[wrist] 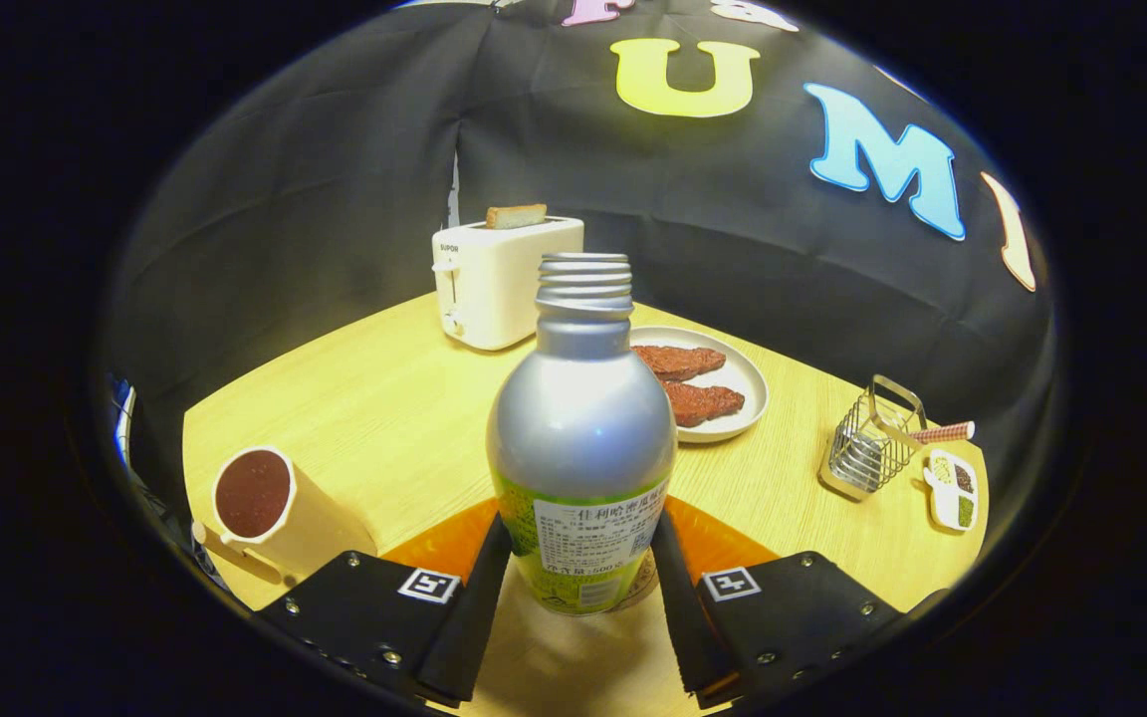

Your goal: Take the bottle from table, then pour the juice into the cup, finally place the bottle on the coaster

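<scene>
Gripper view: bottle (581, 428) upright between the fingers, standing on an orange coaster (444, 543) on the table (384, 398)
Gripper (580, 583): both fingers against the bottle's lower body at the label; pinching it, by the look of the contact
Cup (270, 508): left of the fingers, holds dark liquid; pour looks done
Handling: metal body, uncapped; stiff, smooth, likely slippery; judged light if emptied; hold low on the label band
Writing: toaster (504, 284) reads SUPOR; bottle label print too small to make out
Also: plate (748, 383); wire basket (867, 448)
</scene>
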Demonstrator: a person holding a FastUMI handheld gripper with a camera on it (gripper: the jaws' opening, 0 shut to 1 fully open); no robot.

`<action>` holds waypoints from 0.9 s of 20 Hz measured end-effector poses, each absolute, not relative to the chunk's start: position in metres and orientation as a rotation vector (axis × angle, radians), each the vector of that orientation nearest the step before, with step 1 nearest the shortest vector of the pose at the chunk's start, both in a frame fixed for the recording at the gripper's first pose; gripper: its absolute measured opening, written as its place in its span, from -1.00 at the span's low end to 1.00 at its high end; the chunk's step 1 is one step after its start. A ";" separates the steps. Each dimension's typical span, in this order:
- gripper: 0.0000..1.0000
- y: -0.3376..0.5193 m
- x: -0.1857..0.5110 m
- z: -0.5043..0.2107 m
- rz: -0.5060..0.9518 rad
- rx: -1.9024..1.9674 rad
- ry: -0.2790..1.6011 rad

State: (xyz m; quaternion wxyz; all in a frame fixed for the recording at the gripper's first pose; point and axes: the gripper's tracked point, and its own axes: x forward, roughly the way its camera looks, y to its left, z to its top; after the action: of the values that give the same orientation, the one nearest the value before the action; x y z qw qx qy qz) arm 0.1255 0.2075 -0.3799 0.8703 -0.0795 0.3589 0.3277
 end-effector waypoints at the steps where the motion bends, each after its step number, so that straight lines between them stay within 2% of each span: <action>1: 0.48 0.209 0.127 -0.381 0.688 -0.161 0.741; 10: 0.51 0.211 0.147 -0.393 0.656 -0.138 0.686; 18: 0.67 0.205 0.141 -0.390 0.648 -0.137 0.689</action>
State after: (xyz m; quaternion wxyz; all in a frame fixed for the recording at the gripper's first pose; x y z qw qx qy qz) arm 0.1407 0.2053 -0.3898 0.8880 -0.0659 0.3315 0.3119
